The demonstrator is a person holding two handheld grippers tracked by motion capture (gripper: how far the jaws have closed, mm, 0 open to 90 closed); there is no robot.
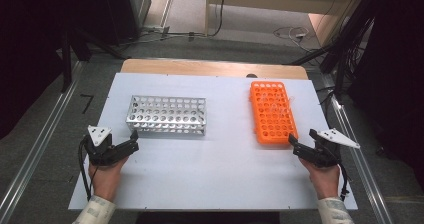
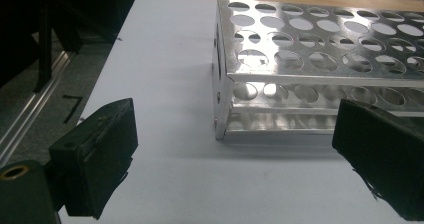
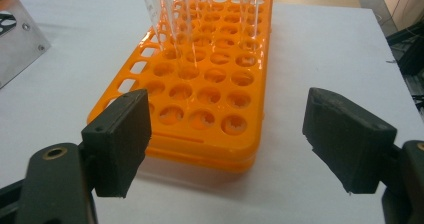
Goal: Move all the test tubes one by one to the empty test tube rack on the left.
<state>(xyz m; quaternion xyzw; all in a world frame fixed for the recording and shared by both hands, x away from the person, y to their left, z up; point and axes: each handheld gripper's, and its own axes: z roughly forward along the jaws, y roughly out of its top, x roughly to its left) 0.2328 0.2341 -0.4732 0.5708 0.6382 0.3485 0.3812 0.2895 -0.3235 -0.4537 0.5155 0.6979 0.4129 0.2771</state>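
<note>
Flanking bare board (image 1: 220, 169) — both racks apart.

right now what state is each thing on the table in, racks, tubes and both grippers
silver metal perforated rack: upright, holes empty
orange plastic rack: flat on the table, near rows empty
clear glass tubes: standing upright in the orange rack's far rows
left gripper: open, holding nothing
right gripper: open, holding nothing
</note>
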